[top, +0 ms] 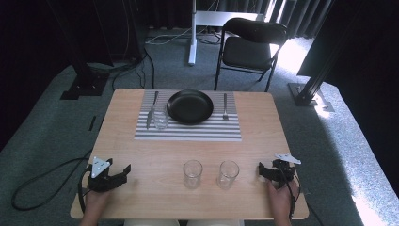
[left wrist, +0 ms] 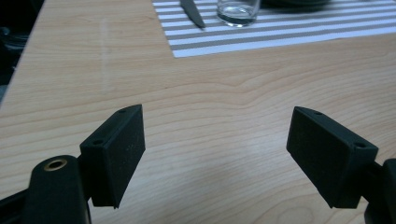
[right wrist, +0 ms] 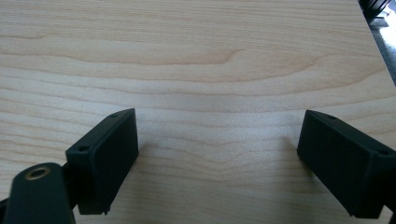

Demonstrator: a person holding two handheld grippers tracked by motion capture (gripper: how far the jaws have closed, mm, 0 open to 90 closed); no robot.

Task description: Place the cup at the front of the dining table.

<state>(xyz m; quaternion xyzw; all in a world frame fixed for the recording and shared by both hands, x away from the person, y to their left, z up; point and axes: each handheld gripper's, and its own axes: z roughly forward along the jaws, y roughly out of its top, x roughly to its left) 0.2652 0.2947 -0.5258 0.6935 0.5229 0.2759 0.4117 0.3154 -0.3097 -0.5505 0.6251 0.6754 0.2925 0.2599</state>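
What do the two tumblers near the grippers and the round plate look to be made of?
Left tumbler and right tumbler: clear glass or possibly plastic; the table's wood grain shows through them. Plate: black, slightly glossy, likely glazed ceramic or plastic, with a faint sheen on its rim.

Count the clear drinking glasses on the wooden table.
3. Two clear drinking glasses stand side by side near the table's front edge, one left and one right. A third glass stands on the striped placemat, left of the black plate.

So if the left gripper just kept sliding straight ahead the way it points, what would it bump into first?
Probably the striped placemat. The left gripper is open over bare table, aimed at the mat, where a knife and a glass sit. Depth is hard to judge.
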